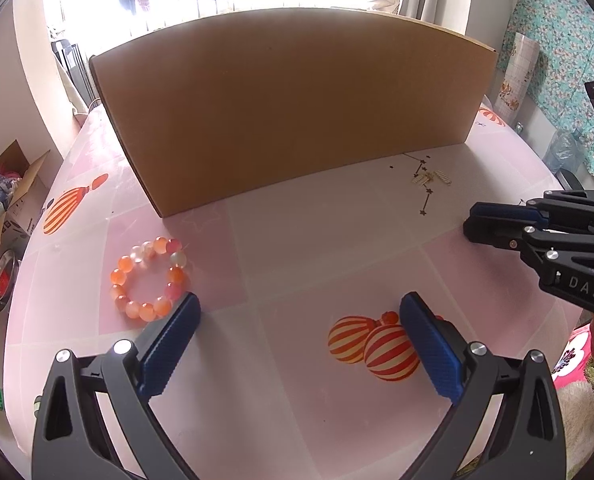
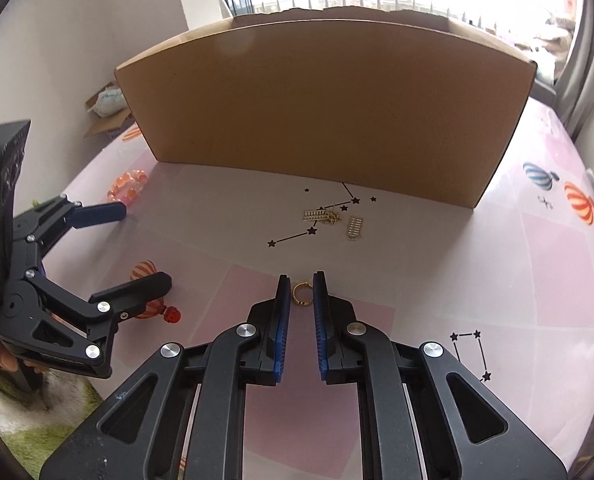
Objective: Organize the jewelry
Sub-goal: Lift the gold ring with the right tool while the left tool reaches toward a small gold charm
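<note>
A small gold ring (image 2: pixel 302 294) lies on the table between the fingertips of my right gripper (image 2: pixel 301 286); the jaws stand narrowly apart and do not pinch it. A pair of gold earrings (image 2: pixel 331 220) lies further back near the cardboard box (image 2: pixel 325 108); they also show in the left wrist view (image 1: pixel 431 178). An orange and pink bead bracelet (image 1: pixel 149 280) lies just left of my left gripper (image 1: pixel 301 312), which is wide open and empty. The bracelet also shows in the right wrist view (image 2: pixel 128 188). The right gripper shows in the left wrist view (image 1: pixel 477 226).
The tall cardboard box (image 1: pixel 289 108) stands across the back of the pink tablecloth (image 1: pixel 317 248). A small red bead (image 2: pixel 173 315) lies by a balloon print. Boxes and a metal bowl (image 1: pixel 3 276) sit on the floor to the left.
</note>
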The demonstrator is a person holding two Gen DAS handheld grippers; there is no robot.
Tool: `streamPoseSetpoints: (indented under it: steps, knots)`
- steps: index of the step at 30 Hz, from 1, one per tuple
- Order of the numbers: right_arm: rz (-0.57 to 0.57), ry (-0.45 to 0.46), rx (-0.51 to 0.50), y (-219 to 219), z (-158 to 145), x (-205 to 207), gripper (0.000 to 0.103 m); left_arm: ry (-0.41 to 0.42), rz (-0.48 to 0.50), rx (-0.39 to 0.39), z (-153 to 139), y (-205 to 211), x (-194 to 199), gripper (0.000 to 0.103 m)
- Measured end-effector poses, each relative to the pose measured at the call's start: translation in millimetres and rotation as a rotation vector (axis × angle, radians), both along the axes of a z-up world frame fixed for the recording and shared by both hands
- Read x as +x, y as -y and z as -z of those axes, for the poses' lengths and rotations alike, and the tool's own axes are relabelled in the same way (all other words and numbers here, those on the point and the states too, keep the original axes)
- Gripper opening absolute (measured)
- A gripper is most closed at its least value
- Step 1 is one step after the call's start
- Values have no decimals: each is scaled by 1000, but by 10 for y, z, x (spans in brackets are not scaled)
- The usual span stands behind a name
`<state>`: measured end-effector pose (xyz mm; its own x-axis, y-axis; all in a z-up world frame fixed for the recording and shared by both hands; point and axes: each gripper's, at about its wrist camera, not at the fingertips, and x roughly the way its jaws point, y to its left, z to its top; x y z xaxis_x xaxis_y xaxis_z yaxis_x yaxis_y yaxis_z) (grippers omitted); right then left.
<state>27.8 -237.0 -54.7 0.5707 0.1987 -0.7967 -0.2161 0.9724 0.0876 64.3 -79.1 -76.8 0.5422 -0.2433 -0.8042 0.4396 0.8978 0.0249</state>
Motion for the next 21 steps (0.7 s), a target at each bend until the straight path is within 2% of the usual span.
streamPoseSetpoints:
  steps: [8,14,16,17,19,21]
  knots:
    - [13,5,8,-79,30,-28,9,47,4,-41,-25,-116,-159,97]
    - [63,10,74,134,60,-39,9,140,93,-86,-315,37,-195,90]
    - [80,10,113,193,76,-35,9,137,127,-95,-378,134,-139,88]
    - [87,11,131,227,83,-39,9,131,142,-99,-396,190,-100,86]
    - [97,15,164,292,103,-50,9,108,173,-101,-401,303,-15,74]
    - [95,20,181,321,115,-56,9,87,194,-95,-397,414,72,66]
